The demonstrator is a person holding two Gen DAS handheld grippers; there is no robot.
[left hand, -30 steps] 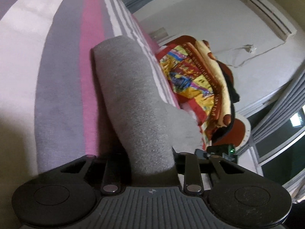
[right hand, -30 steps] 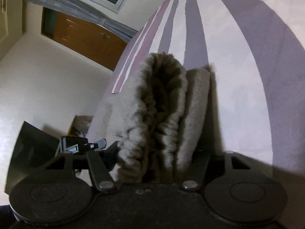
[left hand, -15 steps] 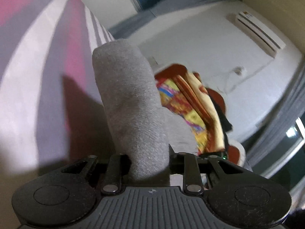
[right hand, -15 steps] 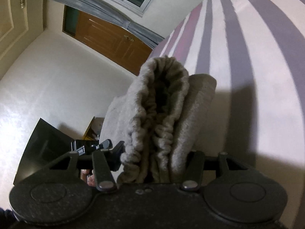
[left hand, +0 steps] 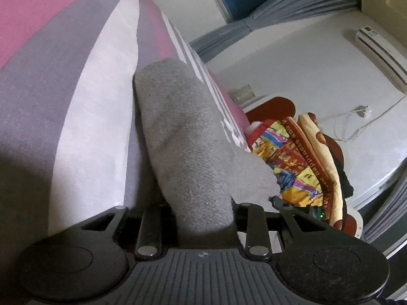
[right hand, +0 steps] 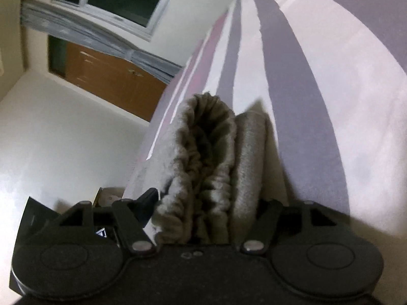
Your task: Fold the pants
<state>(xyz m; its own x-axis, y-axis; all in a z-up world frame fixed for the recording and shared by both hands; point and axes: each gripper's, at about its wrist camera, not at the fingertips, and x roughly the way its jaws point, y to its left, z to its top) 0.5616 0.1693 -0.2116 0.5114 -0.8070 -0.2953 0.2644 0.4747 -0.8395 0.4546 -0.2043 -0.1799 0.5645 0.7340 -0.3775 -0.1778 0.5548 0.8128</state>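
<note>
A: Where are the pants (left hand: 188,150) right now?

B: Held between both grippers, over the striped bed (left hand: 76,106). In the left wrist view a thick grey roll of cloth runs from bottom centre up toward the middle of the frame. The left gripper (left hand: 203,218) is clamped on it; cloth fills the gap between its jaws.

A: And the right one?

B: The right gripper (right hand: 211,218) has the gathered waistband (right hand: 203,167) and a flatter fold bunched between its jaws. Those jaws have just been opening, yet the cloth is packed between them and looks pressed on both sides, so I read it as gripped, loosely perhaps.

A: Which way does the garment point?

B: In each view its long axis runs straight away from the camera, along the fingers, from bottom centre upward. In the right view the waistband's open mouth faces the lens, leaning a little toward upper left. The stripes run roughly the same way as the roll.

A: So how should this step be done well?

B: I'd judge this is carrying a folded bundle to lay it down. Keep both hands level with each other so the fold does not twist, lower until the cloth rests on the bed, and only then release. Stay clear of the colourful blanket (left hand: 292,157) at right of the left view.
</note>
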